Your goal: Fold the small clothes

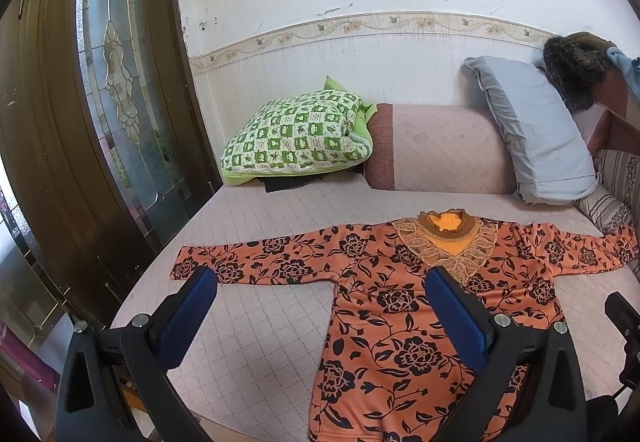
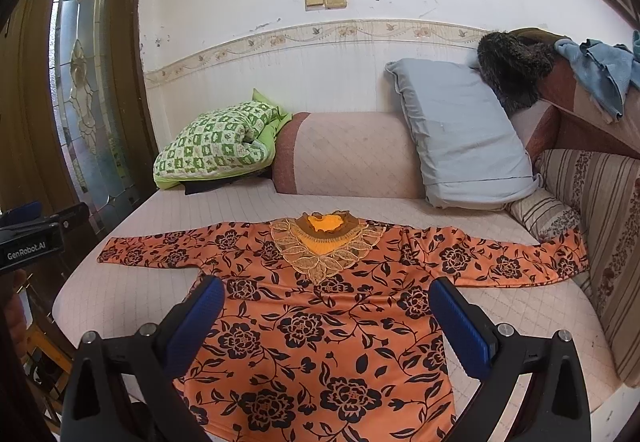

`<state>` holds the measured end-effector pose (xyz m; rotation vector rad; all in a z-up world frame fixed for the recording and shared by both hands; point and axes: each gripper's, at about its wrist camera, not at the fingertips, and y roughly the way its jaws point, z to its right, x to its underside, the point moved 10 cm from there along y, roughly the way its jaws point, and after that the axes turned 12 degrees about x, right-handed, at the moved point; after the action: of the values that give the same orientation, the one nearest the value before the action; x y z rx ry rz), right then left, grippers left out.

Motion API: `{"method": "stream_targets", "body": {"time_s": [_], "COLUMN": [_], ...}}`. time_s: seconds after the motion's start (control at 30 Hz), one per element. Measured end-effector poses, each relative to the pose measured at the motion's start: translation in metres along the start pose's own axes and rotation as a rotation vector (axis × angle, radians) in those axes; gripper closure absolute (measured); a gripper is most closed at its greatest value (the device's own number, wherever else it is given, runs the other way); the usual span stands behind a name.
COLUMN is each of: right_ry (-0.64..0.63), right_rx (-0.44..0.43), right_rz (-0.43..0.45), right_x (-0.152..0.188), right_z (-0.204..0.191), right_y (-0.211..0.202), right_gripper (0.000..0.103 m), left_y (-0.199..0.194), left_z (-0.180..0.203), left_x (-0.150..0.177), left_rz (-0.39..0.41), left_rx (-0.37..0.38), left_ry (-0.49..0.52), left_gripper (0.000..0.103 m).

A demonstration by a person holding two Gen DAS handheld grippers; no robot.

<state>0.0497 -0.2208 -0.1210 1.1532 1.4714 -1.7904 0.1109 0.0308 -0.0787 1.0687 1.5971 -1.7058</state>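
An orange long-sleeved shirt (image 1: 384,306) (image 2: 320,318) with black flowers and a lace collar lies flat, front up, on the quilted pink bed (image 1: 260,322) (image 2: 132,306), both sleeves spread out sideways. My left gripper (image 1: 320,278) hovers open over the shirt's left side, its blue pads (image 1: 188,314) wide apart with nothing between them. My right gripper (image 2: 328,286) hangs open above the shirt's body, also holding nothing. The left tool's black body (image 2: 32,238) shows at the left edge of the right wrist view.
A green checked quilt bundle (image 1: 296,134) (image 2: 212,146), a pink bolster (image 1: 436,150) (image 2: 348,154) and a blue-grey pillow (image 1: 532,130) (image 2: 460,130) line the wall. A striped headboard cushion (image 2: 600,234) stands at right. A dark wooden door with glass (image 1: 112,82) is on the left.
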Motion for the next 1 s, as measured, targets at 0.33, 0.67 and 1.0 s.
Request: {"method": "stream_targets", "body": {"time_s": [0.33, 0.67, 1.0], "right_ry": [-0.027, -0.064, -0.074], "right_rx": [-0.014, -0.036, -0.043], "right_rz": [-0.014, -0.015, -0.021], "right_x": [0.002, 0.001, 0.001], "right_z": [-0.014, -0.040, -0.049], "right_y": [0.006, 0.008, 0.013], "right_gripper": [0.000, 0.000, 0.000], "left_y": [-0.005, -0.011, -0.006], "left_z": [-0.039, -0.076, -0.082], "left_x": [0.000, 0.003, 0.007], "left_rz": [0.010, 0.022, 0.010], "left_rx": [-0.062, -0.114, -0.120], "left_ry": [-0.048, -0.091, -0.097], "left_gripper": [0.000, 0.000, 0.000]}}
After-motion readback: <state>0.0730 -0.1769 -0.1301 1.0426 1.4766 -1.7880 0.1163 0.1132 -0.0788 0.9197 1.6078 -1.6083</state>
